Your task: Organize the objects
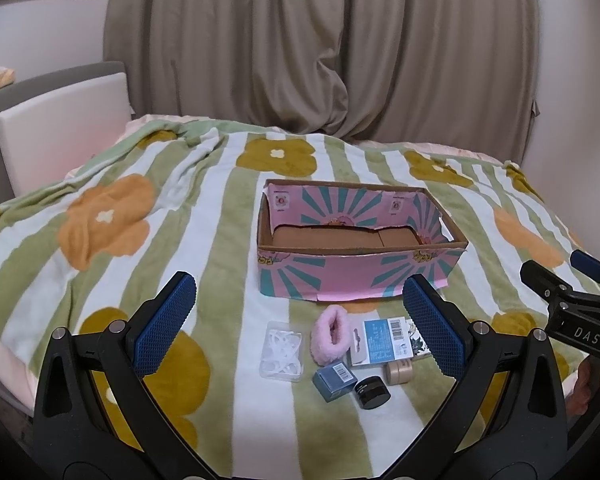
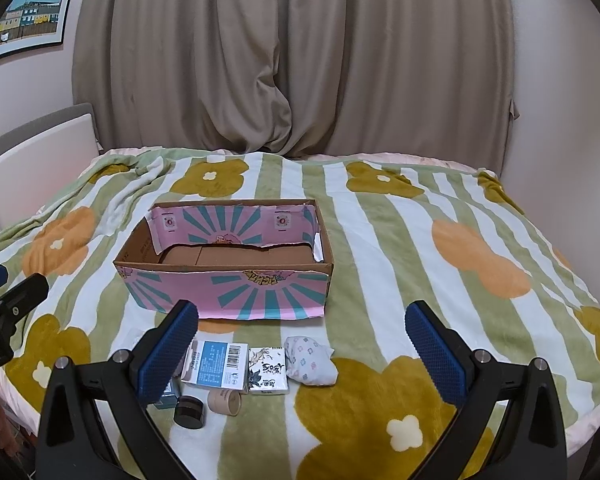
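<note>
An open pink and teal cardboard box (image 1: 356, 276) (image 2: 228, 288) stands empty on the flowered blanket. In front of it lie small items: a clear plastic case (image 1: 282, 350), a pink fluffy scrunchie (image 1: 332, 338), a blue-labelled card pack (image 1: 384, 340) (image 2: 216, 364), a small blue box (image 1: 334, 380), a black jar (image 1: 372, 392) (image 2: 189, 411), a tan jar (image 1: 399, 372) (image 2: 225, 401), a black-and-white tissue pack (image 2: 267, 370) and a rolled white patterned cloth (image 2: 310, 362). My left gripper (image 1: 300, 324) is open above the items. My right gripper (image 2: 302, 350) is open above them too; it shows in the left wrist view (image 1: 580, 312).
The blanket (image 2: 420, 240) covers a bed up to beige curtains (image 2: 300, 60) at the back. A white headboard panel (image 1: 60, 128) stands at the left. The bed's front edge lies just below the items.
</note>
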### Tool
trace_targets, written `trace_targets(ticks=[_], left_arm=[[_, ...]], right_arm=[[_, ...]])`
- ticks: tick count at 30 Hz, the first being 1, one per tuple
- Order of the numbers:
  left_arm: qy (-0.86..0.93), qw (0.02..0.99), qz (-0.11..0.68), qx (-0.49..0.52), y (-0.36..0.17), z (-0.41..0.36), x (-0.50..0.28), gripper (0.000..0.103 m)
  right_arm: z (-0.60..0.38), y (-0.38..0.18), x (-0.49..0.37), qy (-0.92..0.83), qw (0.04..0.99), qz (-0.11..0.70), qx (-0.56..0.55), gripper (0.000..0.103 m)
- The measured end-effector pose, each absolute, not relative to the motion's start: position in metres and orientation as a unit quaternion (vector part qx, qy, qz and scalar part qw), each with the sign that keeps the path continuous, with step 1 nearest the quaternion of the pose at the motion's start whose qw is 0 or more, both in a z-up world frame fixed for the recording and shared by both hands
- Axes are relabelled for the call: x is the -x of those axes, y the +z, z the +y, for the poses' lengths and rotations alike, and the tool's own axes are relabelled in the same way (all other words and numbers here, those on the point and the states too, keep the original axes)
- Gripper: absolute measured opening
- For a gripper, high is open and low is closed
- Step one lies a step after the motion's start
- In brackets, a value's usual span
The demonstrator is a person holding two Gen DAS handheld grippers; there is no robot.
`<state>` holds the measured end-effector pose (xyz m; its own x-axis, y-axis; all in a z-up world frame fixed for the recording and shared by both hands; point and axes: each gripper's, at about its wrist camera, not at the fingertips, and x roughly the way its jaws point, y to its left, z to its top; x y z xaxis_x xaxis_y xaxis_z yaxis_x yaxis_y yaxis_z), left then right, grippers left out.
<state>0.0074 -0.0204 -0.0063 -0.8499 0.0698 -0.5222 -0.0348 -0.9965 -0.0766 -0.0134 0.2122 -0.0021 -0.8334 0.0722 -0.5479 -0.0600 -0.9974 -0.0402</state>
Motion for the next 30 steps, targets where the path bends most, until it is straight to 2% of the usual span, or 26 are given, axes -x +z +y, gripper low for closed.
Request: trace_targets(ticks=[10, 21, 30], left_arm=[[0.941, 0.063, -0.038, 0.329, -0.053, -0.030, 0.018, 0.102], [0.887, 0.041, -0.023, 0.459, -0.146, -0.043, 0.079, 0.102], [0.864, 0.038, -0.008, 0.502, -0.183, -0.040, 0.102, 0.102]], right_arm=[[0.216, -0.004, 0.012, 0.957, 0.037, -0.009, 0.289, 0.103], [0.215, -0.006, 0.018, 0.954, 0.047, -0.016, 0.296, 0.103], [0.215, -0.008, 0.022, 0.952, 0.057, -0.021, 0.301, 0.103]])
